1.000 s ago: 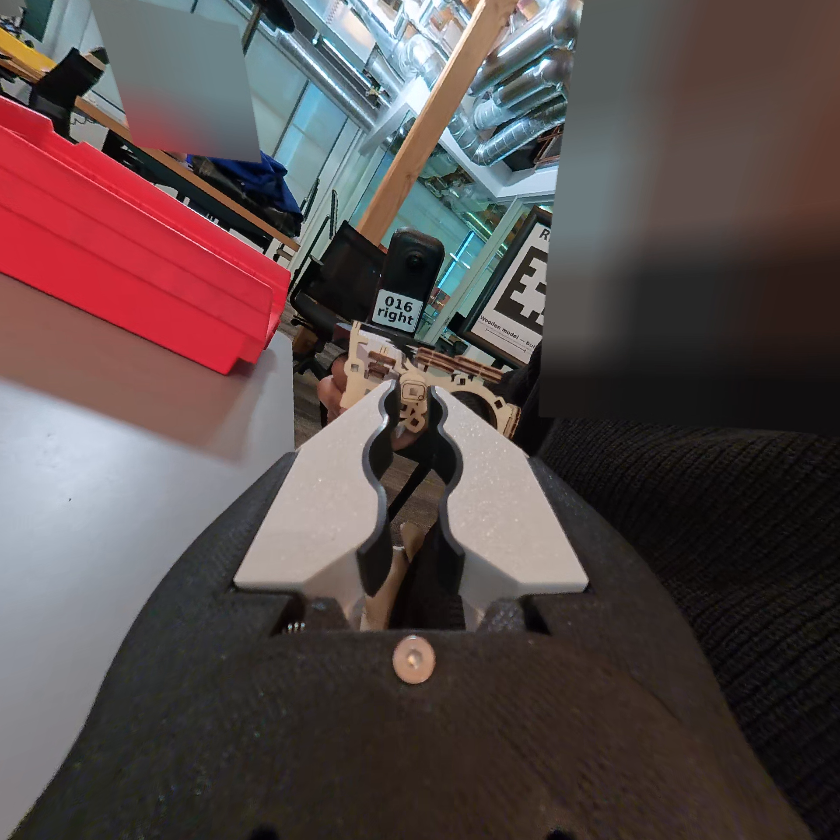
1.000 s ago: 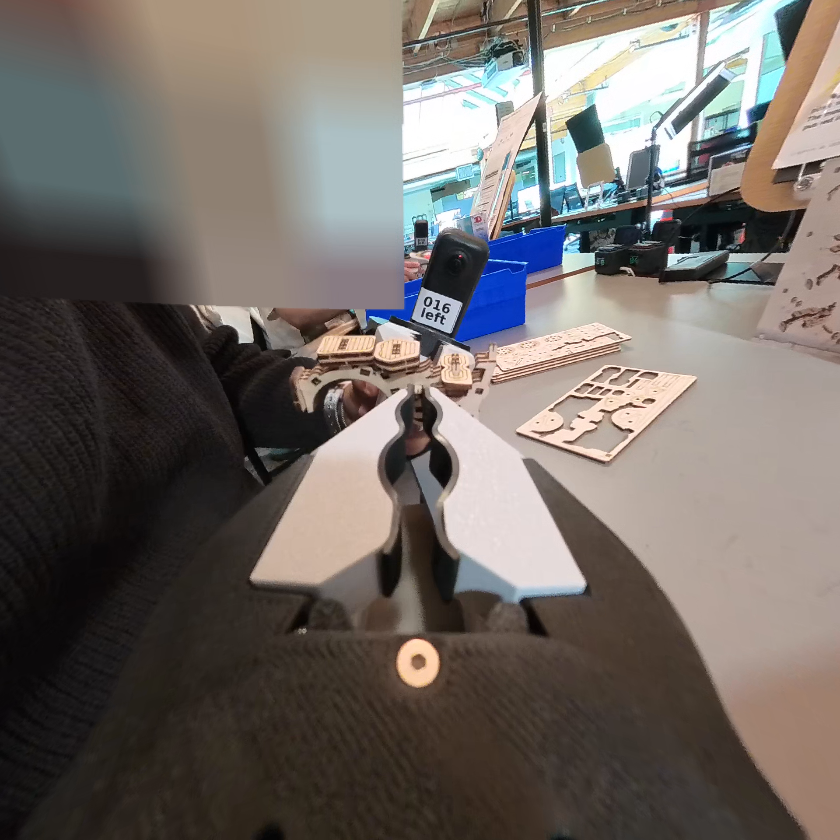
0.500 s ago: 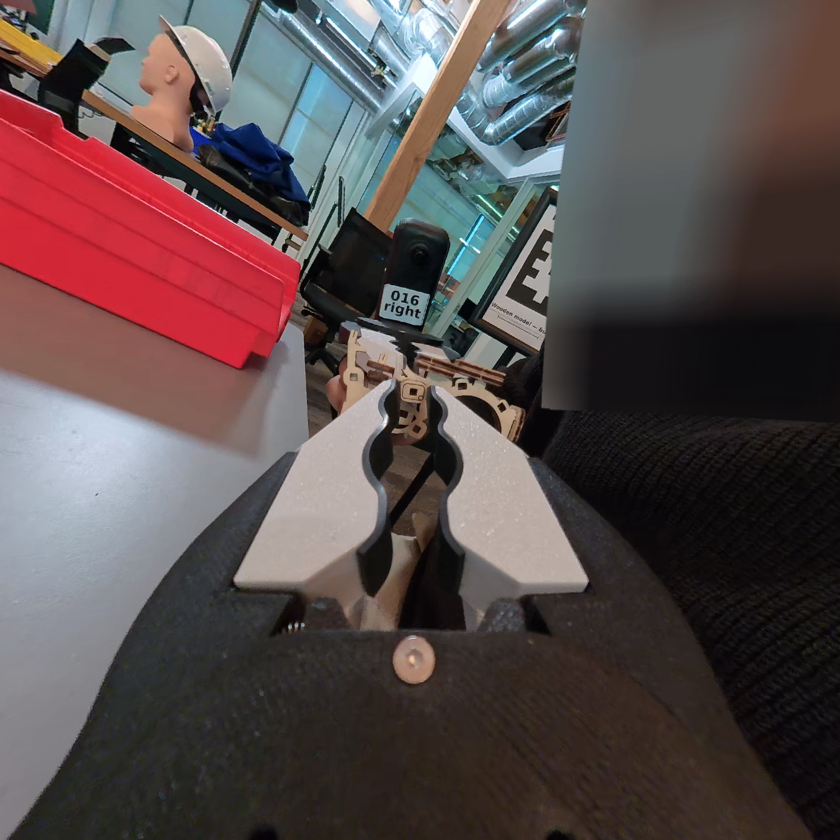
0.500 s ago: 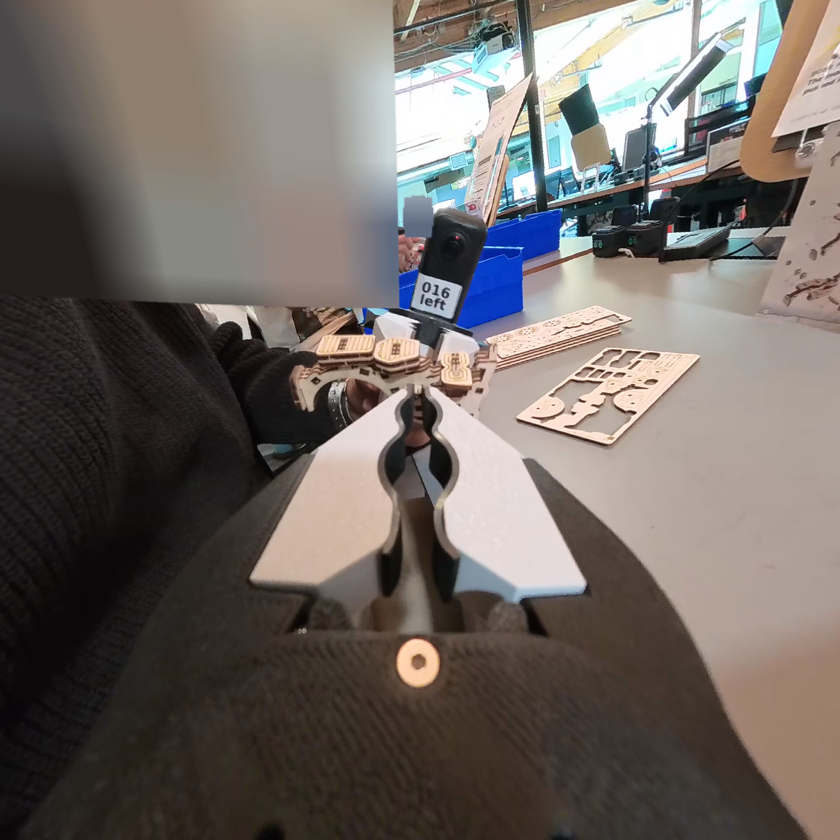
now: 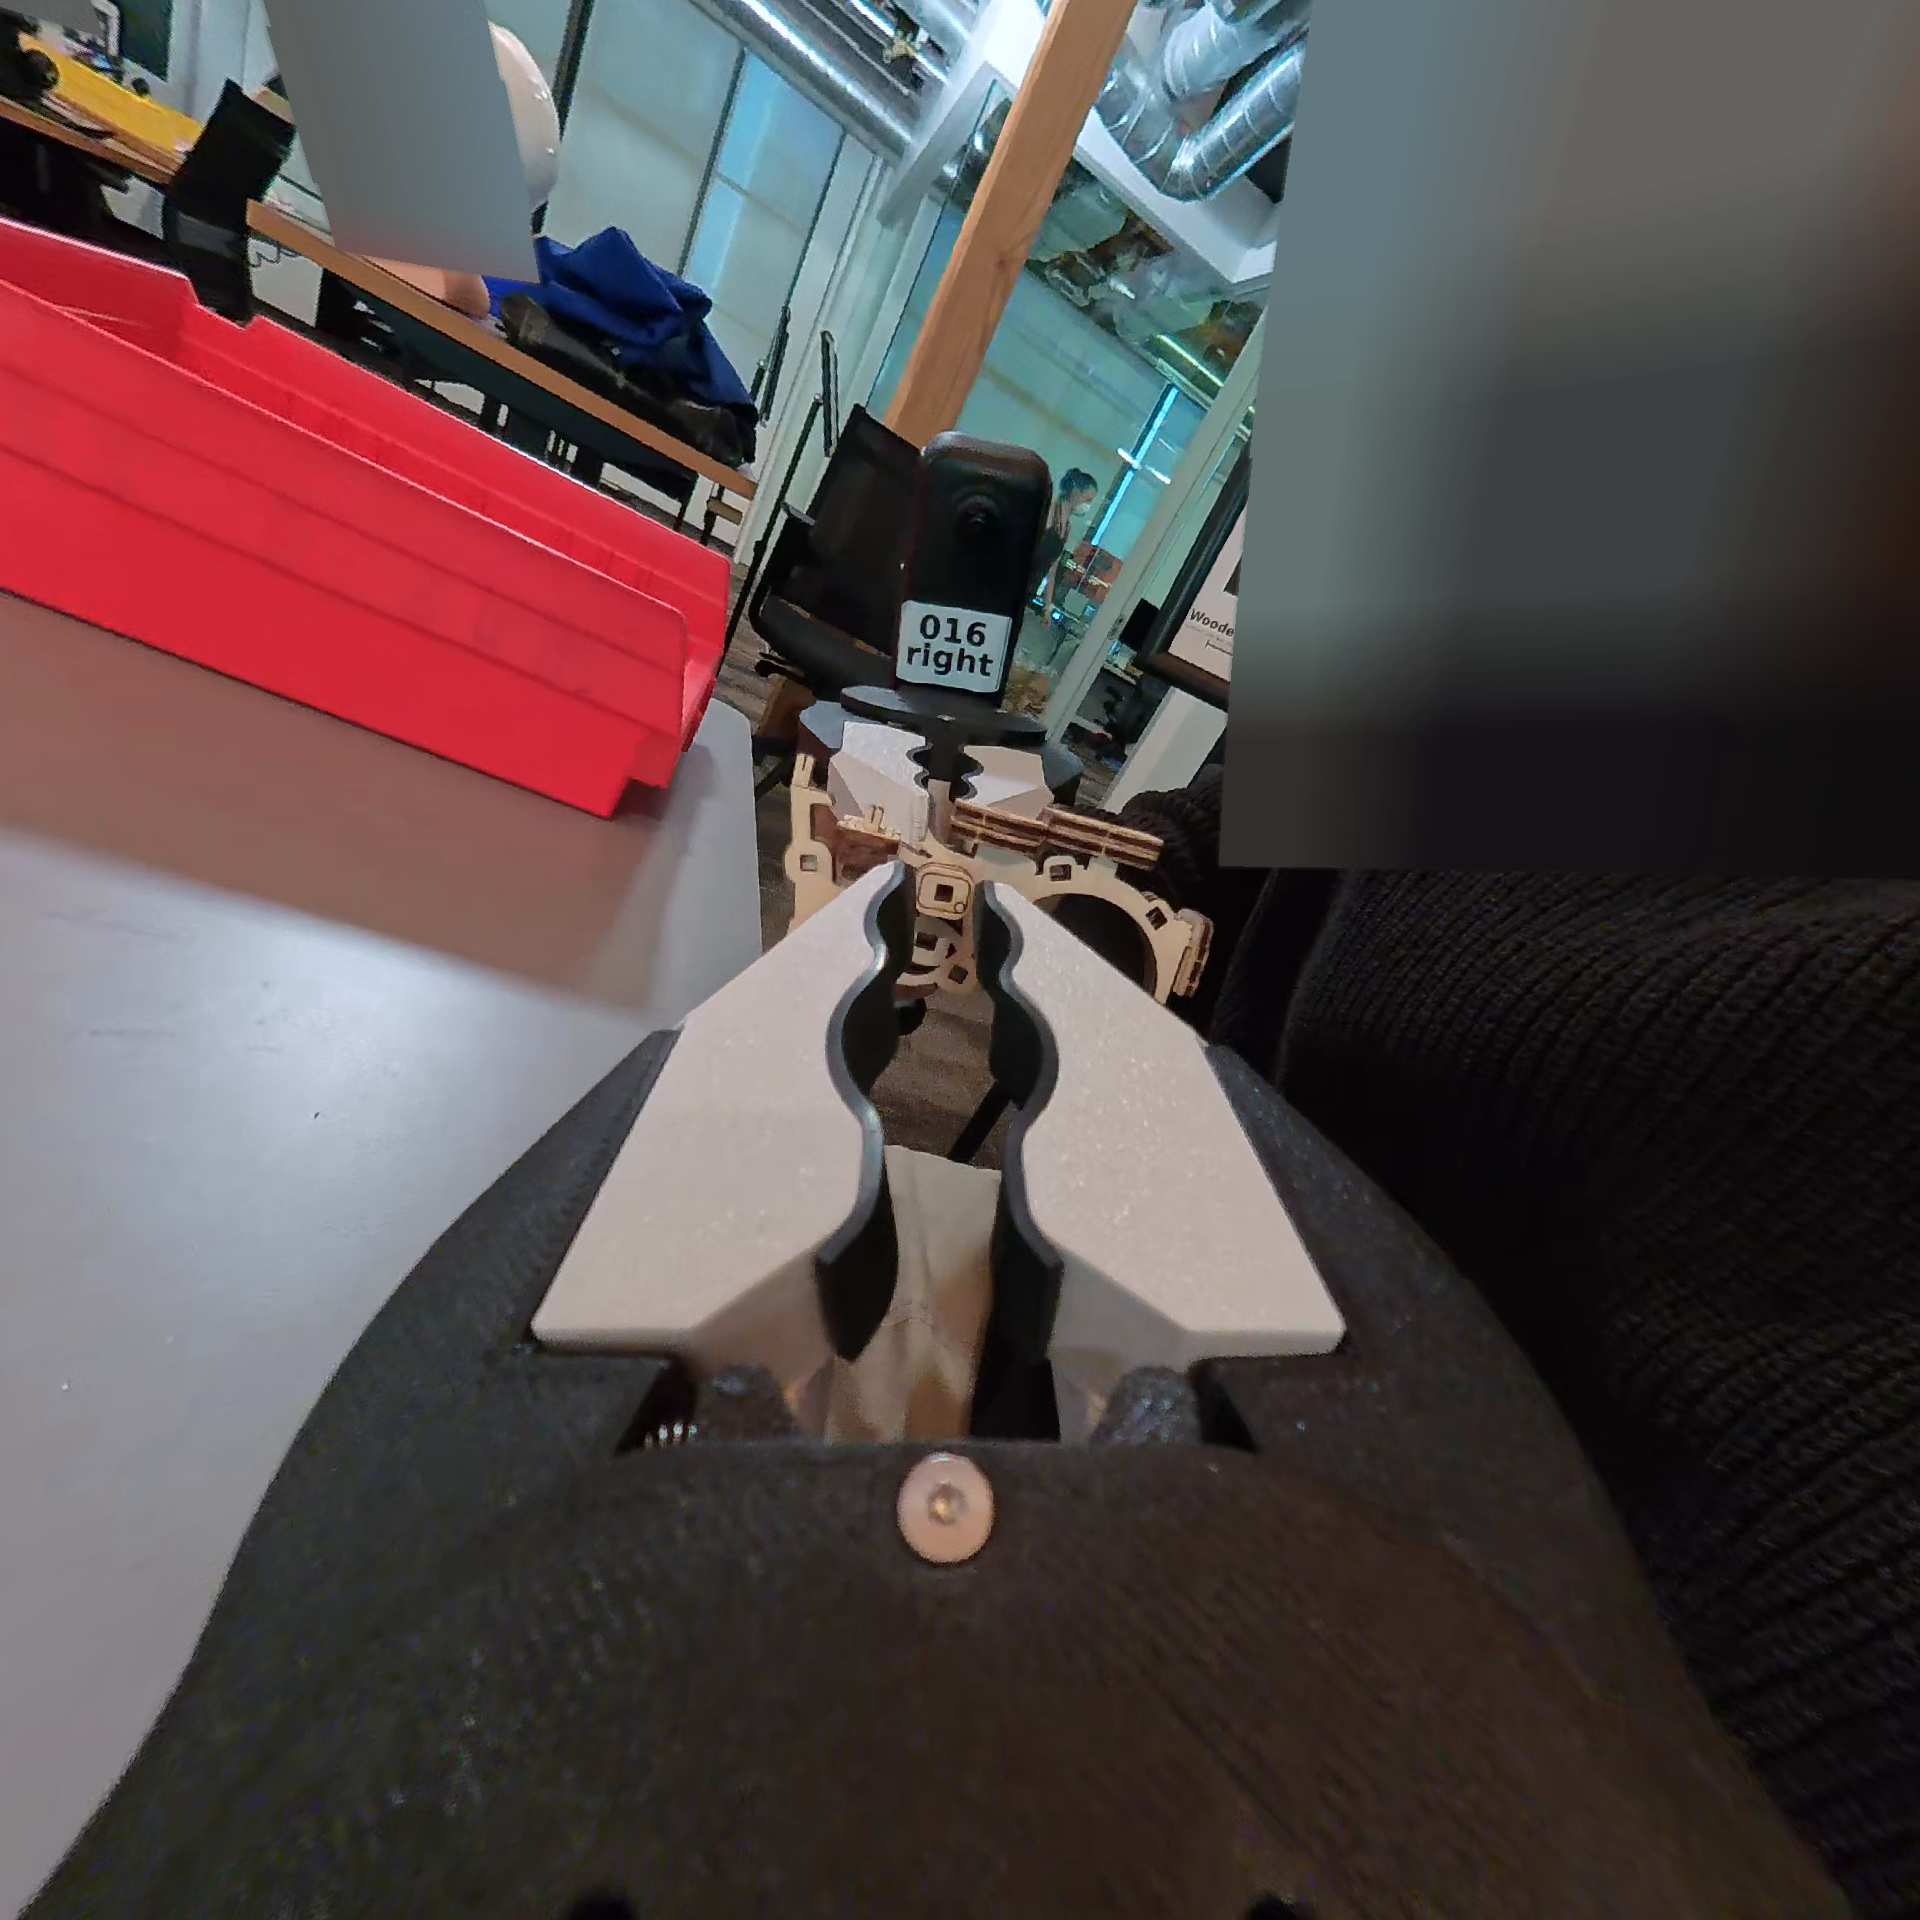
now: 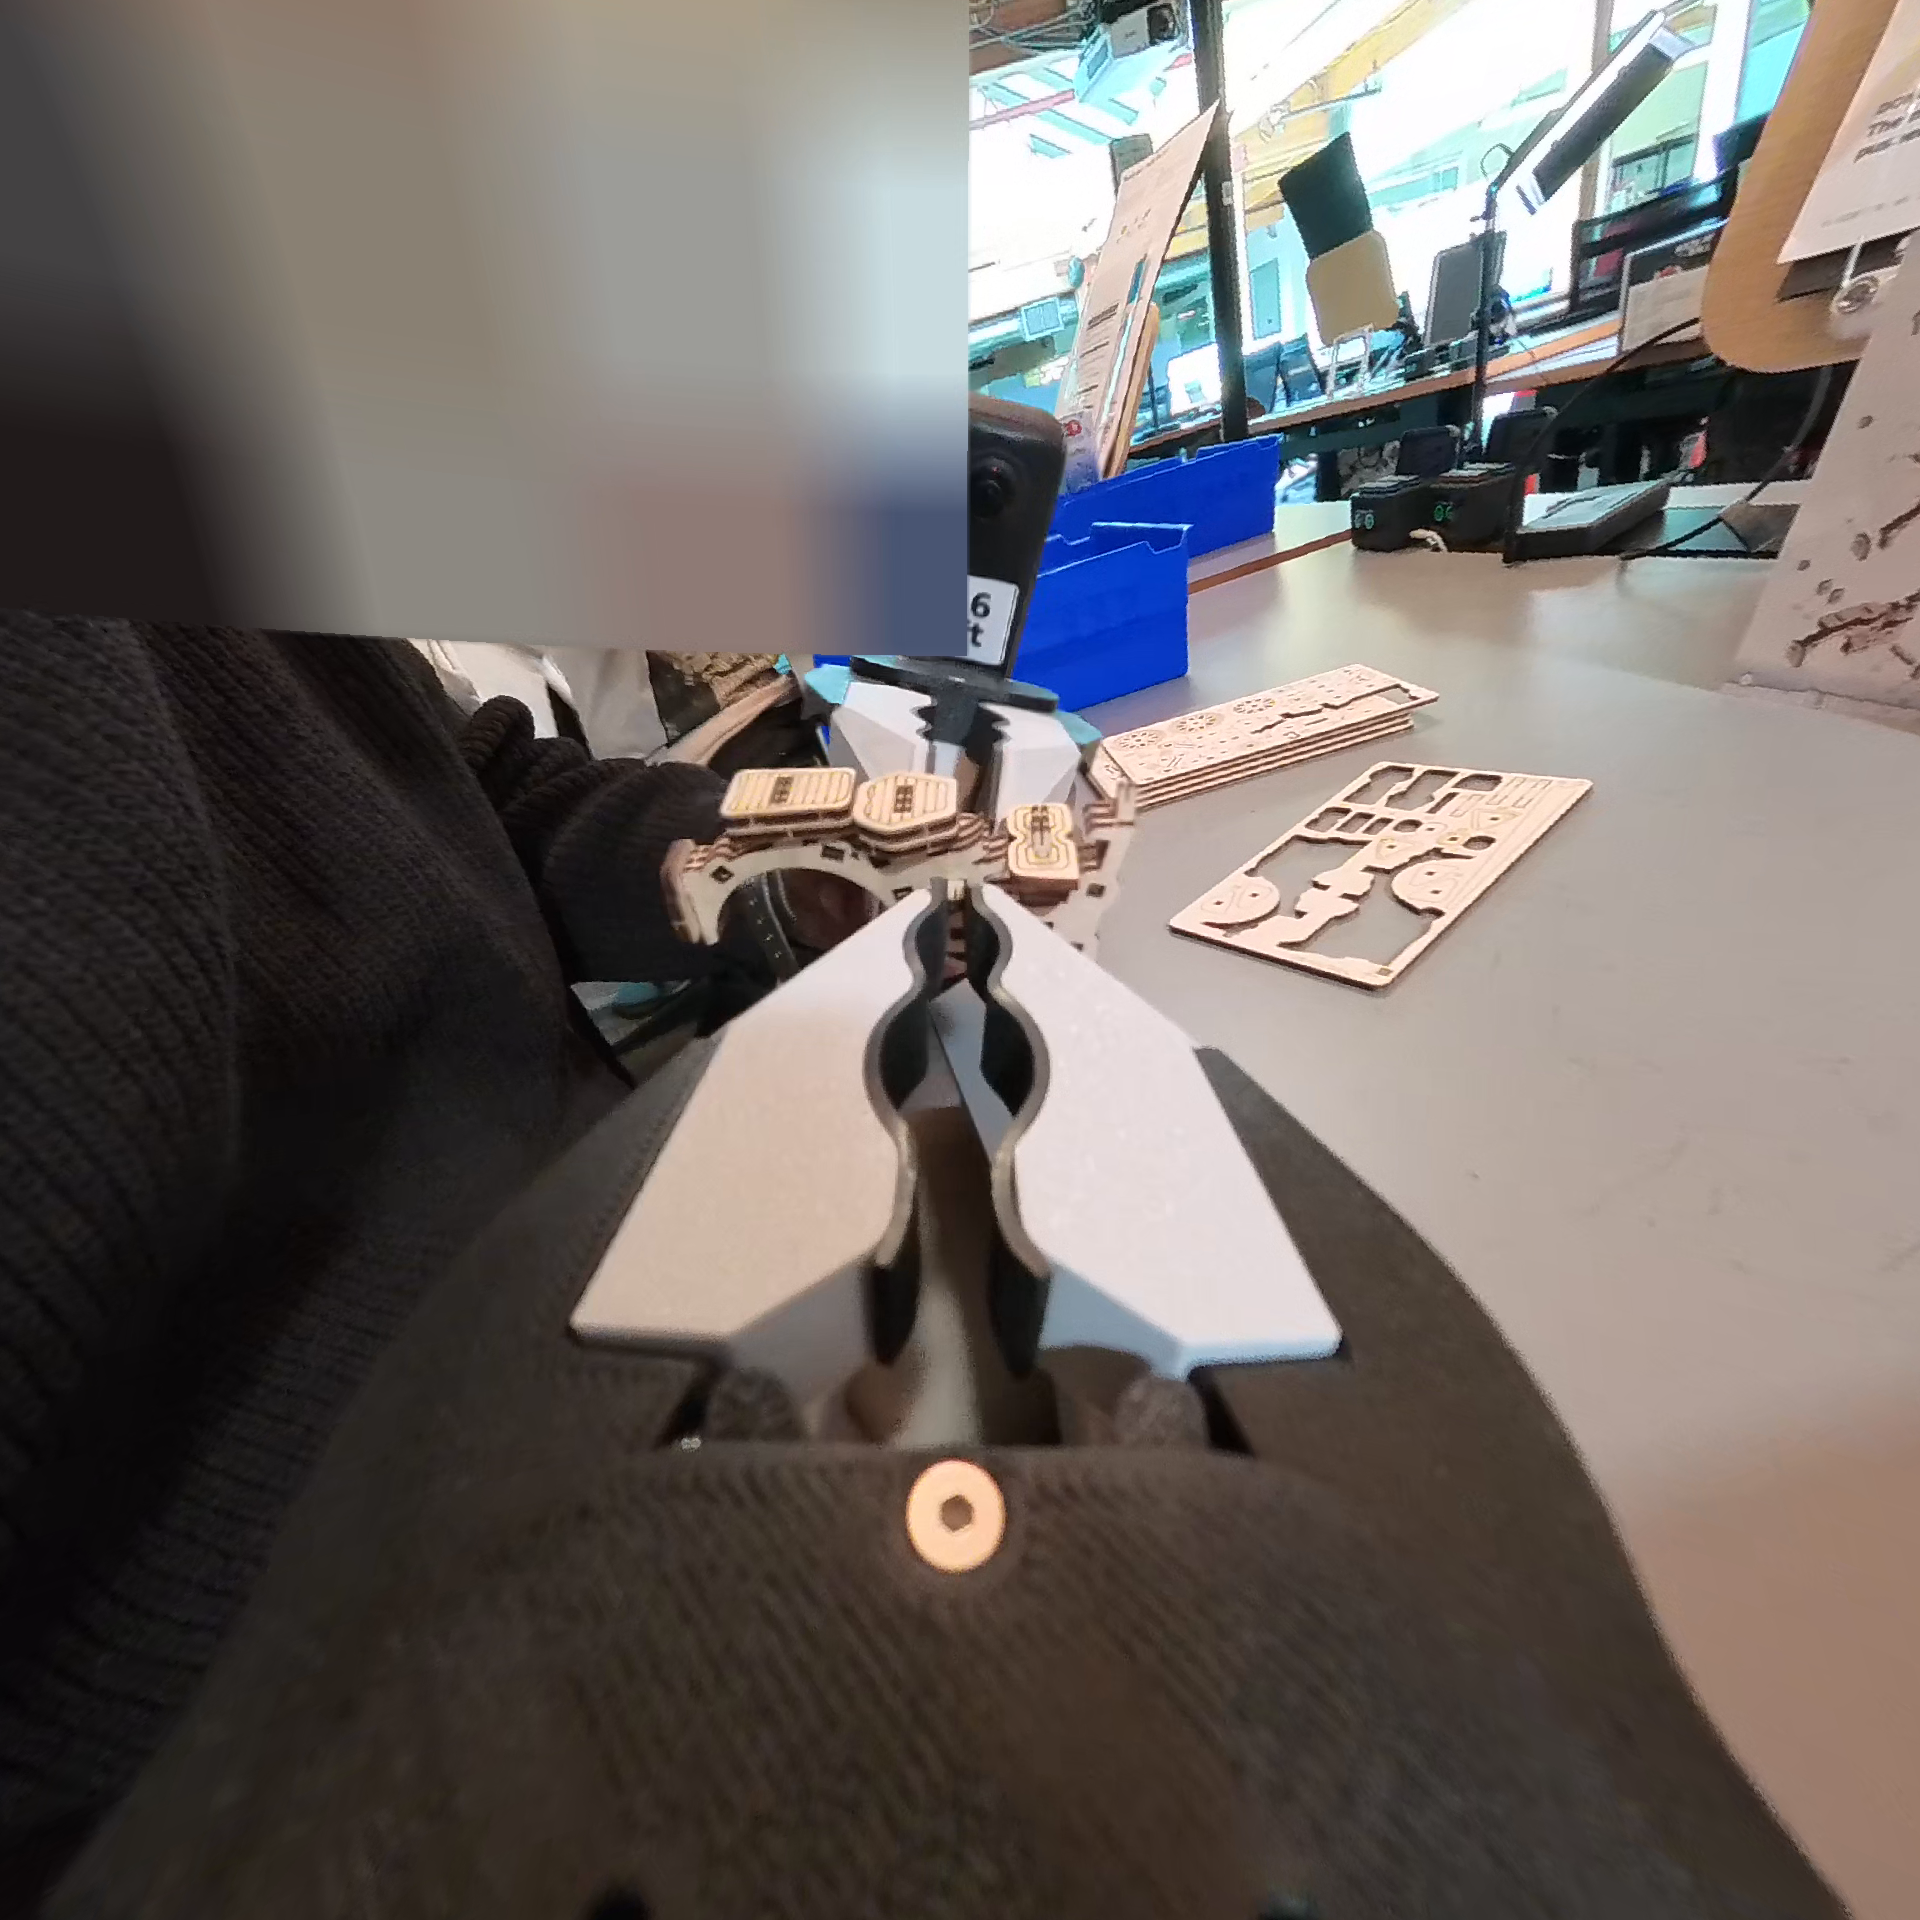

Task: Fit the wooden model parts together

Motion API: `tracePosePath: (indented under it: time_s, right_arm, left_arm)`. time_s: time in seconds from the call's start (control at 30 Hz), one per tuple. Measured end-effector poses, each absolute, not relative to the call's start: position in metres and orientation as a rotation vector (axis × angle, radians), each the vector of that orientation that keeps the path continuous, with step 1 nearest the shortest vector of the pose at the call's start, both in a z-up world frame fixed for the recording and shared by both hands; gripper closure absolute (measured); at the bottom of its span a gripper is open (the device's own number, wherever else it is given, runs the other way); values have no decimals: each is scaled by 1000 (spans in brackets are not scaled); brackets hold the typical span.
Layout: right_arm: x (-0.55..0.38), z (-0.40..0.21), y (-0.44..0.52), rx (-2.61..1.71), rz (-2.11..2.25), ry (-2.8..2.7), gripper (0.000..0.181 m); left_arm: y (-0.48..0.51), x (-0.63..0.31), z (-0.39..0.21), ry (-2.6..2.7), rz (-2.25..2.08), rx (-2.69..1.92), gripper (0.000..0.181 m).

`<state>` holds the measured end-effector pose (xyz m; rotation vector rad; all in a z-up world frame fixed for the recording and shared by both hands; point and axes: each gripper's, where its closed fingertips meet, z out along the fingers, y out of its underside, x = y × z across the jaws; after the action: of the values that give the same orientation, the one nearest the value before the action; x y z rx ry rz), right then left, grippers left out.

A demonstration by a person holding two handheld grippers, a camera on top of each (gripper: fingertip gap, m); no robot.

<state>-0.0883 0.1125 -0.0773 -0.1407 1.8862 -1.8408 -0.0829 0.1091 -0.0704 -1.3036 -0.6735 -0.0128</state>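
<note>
since a second ago both tongs have drifted a bit further off the desk edge, same grips. left tongs point(image 5: 943, 896) are nearly closed, pinching a small square-holed tab of the wooden model point(image 5: 1132, 914). right tongs point(image 6: 954, 902) are pinched almost closed on the model's point(image 6: 894, 831) underside from the opposite end. so it's mid-fit, i'd guess: the model hangs in the air between them, just beside the desk point(image 6: 1558, 1091) edge. next move probably needs a gentle squeeze inward, straight. roomwise, spare part sheet point(image 6: 1382, 873) is well apart, red bin point(image 5: 343, 540) too, the sweater sleeve point(image 6: 260, 1039) crowds one side.
</note>
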Motion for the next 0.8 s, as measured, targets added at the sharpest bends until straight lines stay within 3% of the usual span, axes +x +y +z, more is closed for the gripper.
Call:
tracePosePath:
  time_s: [0.8]
  right_arm:
    - [-91,-77,112,-96,-1816,1869,179]
  left_arm:
    - [108,-86,-72,-704,-60,-1254,170]
